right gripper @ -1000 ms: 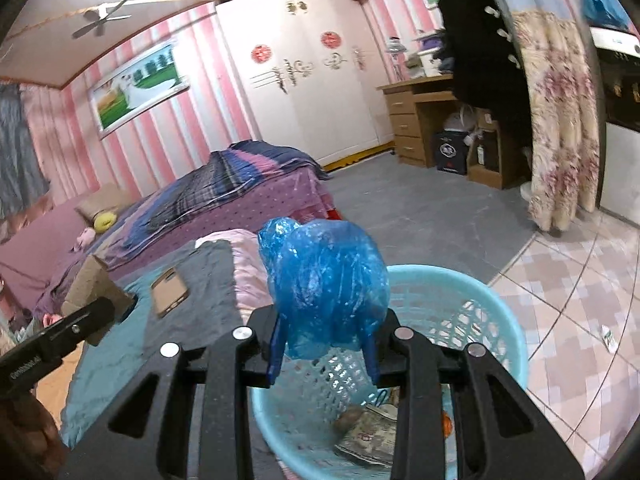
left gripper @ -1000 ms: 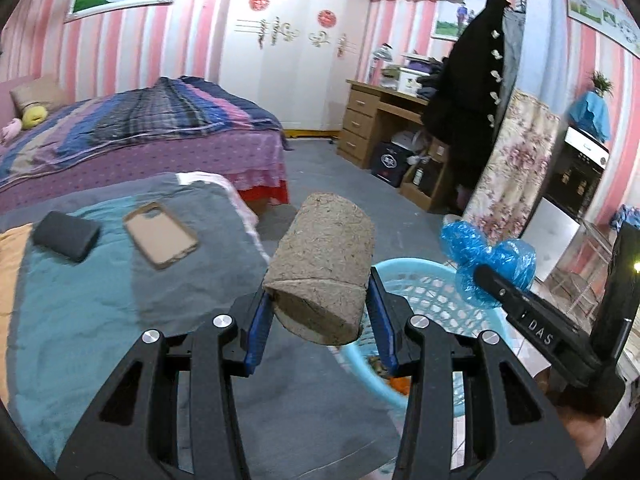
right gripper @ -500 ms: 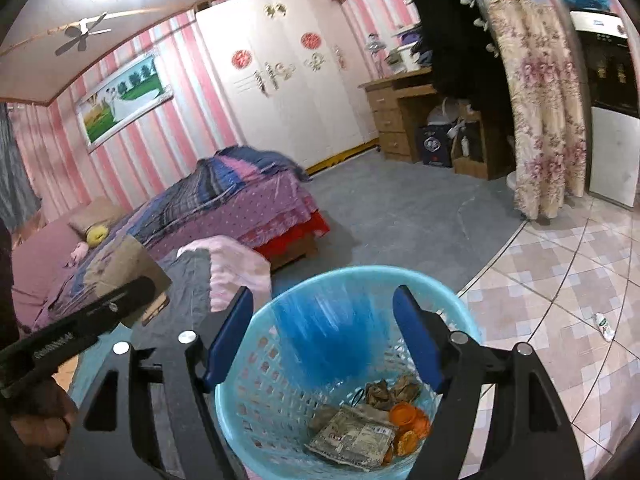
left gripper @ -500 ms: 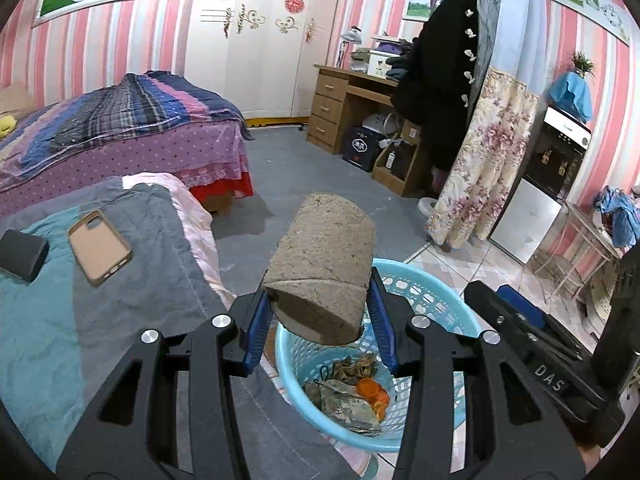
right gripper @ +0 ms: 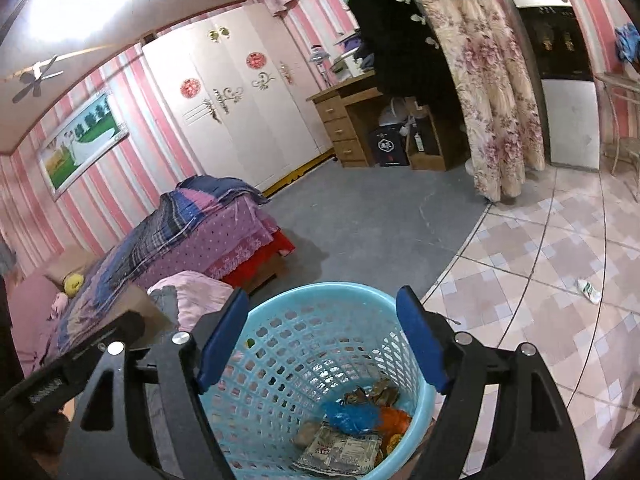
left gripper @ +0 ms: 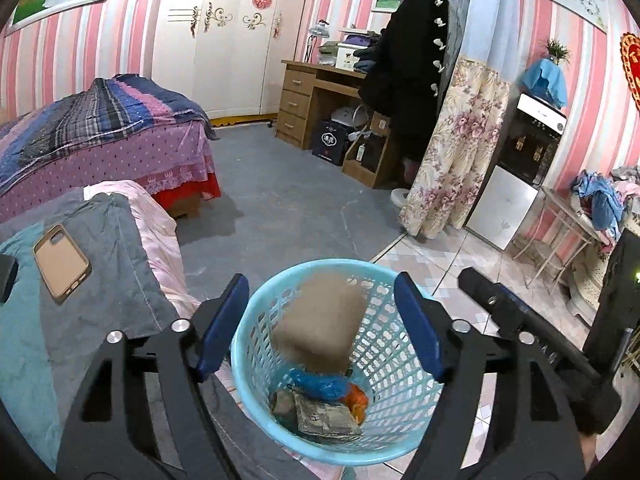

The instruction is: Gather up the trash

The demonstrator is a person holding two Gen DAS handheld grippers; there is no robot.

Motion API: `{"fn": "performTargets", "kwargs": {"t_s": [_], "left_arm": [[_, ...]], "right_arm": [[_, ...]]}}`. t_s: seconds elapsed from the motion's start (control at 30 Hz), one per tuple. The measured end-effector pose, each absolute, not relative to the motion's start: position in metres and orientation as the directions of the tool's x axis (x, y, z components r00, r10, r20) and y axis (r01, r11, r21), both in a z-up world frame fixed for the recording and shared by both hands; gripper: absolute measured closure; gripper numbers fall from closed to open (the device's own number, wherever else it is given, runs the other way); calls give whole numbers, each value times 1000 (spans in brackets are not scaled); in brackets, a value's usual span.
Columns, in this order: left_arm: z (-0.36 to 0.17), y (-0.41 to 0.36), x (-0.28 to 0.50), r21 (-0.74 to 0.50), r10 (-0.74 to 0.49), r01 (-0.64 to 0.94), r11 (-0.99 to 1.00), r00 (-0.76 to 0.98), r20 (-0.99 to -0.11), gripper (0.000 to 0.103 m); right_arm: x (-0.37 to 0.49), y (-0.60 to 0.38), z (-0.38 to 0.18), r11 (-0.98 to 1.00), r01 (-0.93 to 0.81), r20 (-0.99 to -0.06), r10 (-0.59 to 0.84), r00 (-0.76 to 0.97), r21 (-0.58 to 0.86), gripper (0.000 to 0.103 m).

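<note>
- The left gripper is seen with jaws spread wide, having just been opening; nothing is pressed between them.
- A blurred brown roll is seen at 12 o'clock inside the blue basket.
- The right gripper is likewise held wide, just opened, with nothing in it.
- A blue bag is found on the basket floor, beside a printed wrapper whose writing cannot be read.
- A phone is seen at 9 o'clock on the bed.

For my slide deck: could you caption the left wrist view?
Open left gripper above a light blue plastic basket; a blurred brown cardboard roll drops toward trash inside.
</note>
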State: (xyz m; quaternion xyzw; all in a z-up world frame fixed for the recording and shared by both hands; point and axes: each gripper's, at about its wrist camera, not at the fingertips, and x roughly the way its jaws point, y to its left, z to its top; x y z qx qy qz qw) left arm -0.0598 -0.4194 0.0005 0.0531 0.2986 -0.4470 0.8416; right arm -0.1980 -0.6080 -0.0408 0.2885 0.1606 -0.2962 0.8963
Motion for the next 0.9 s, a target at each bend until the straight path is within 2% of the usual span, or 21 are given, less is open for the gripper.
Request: {"fn": "performTargets", "kwargs": {"t_s": [0.03, 0.2, 0.37, 0.47, 0.53, 0.57, 0.73, 0.9], "left_arm": [[1, -417, -59, -178, -721, 781, 598, 427, -546, 22], [4, -398, -57, -188, -712, 755, 628, 460, -530, 13], [12, -363, -61, -108, -663, 721, 685, 555, -503, 6], [13, -324, -62, -84, -617, 672, 736, 614, -493, 6], [10, -296, -63, -74, -576, 631, 772, 646, -500, 6], [9, -278, -65, -55, -549, 607, 793, 671, -498, 6], [-5, -197, -77, 104, -383, 500, 860, 766, -516, 5], [-8, -122, -81, 105, -301, 403, 909, 810, -503, 5]], "right_arm": [[-198, -612, -42, 660, 622, -459, -436, 774, 422, 28], [-191, -604, -46, 693, 599, -464, -411, 785, 400, 28], [-181, -587, -41, 720, 574, -461, -387, 798, 389, 26], [-171, -577, -39, 757, 525, -454, -339, 824, 388, 25], [-166, -570, -39, 780, 486, -452, -296, 841, 394, 18], [-154, -557, -40, 810, 432, -460, -233, 857, 396, 18], [-131, -523, -37, 869, 337, -470, -141, 871, 363, 16], [-109, -460, -31, 932, 246, -469, -97, 878, 268, 16]]}}
